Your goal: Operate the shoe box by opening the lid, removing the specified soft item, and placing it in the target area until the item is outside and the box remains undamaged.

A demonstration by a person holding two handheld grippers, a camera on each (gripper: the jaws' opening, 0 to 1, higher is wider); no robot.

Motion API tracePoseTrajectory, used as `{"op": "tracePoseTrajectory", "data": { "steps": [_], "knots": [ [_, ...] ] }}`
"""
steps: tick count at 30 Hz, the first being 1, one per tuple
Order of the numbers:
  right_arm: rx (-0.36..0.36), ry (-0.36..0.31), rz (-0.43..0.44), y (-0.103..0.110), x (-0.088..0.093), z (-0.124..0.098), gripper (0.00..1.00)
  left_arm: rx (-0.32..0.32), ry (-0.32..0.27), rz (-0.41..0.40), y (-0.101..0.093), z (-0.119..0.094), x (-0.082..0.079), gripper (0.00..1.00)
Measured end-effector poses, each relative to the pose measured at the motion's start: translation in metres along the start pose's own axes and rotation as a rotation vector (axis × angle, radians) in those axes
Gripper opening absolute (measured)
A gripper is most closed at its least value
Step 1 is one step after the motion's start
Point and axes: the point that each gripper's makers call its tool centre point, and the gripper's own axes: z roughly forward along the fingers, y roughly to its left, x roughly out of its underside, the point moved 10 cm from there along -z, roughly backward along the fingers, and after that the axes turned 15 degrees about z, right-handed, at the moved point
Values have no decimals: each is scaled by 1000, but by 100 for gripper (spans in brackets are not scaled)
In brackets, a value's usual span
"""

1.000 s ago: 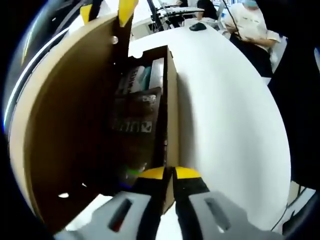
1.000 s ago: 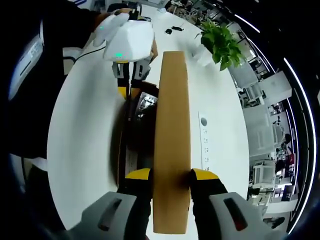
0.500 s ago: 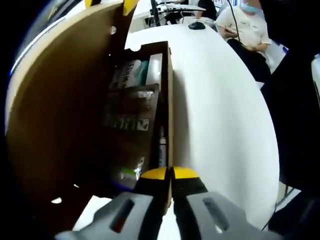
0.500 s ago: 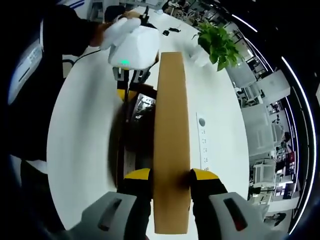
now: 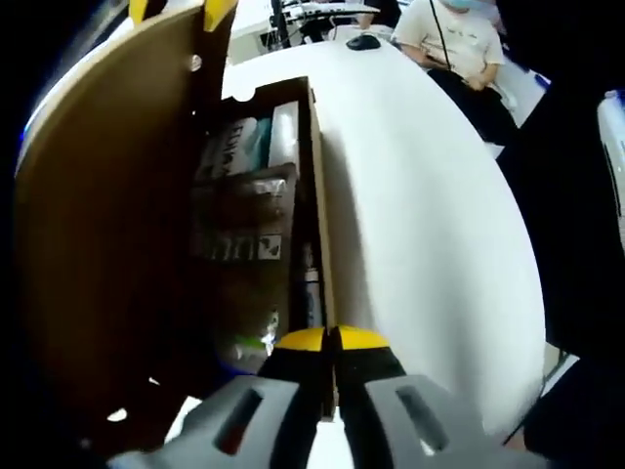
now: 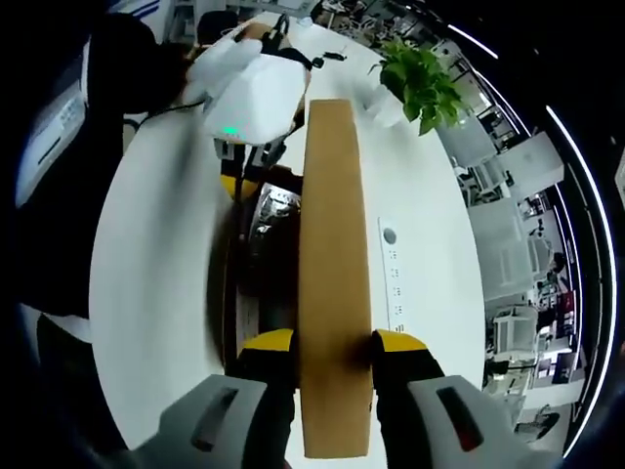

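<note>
The brown cardboard shoe box (image 5: 320, 195) lies open on the white table. Its lid (image 5: 107, 215) stands raised along the left of the left gripper view. Inside lie a dark plastic-wrapped package (image 5: 244, 234) and a white and teal packet (image 5: 283, 132) farther back. My left gripper (image 5: 330, 340) is shut on the box's side wall. In the right gripper view the lid (image 6: 332, 274) is edge-on, and my right gripper (image 6: 332, 342) is shut on its free edge. The left gripper (image 6: 237, 186) pinches the far wall there, held by a gloved hand. The right gripper's yellow tips (image 5: 176, 10) show at the lid's top.
The white table (image 5: 430, 215) stretches to the right of the box. A seated person (image 5: 449, 39) and a black mouse (image 5: 363, 42) are at its far end. A potted plant (image 6: 420, 83) and a white power strip (image 6: 395, 283) lie beyond the lid.
The lid has swung a little farther open and the box contents show more. Both grippers keep their holds; both views shifted slightly.
</note>
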Motion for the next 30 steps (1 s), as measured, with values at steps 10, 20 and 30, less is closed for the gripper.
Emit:
{"op": "tracePoseTrajectory", "data": {
  "steps": [10, 20, 30],
  "knots": [
    [18, 15, -13, 1, -1, 2, 29, -22, 7, 51, -5, 1, -2, 2],
    [40, 1, -4, -5, -2, 2, 29, 6, -4, 6, -3, 5, -1, 2],
    [71, -20, 2, -13, -3, 4, 29, 23, -21, -7, -1, 6, 2, 2]
  ]
}}
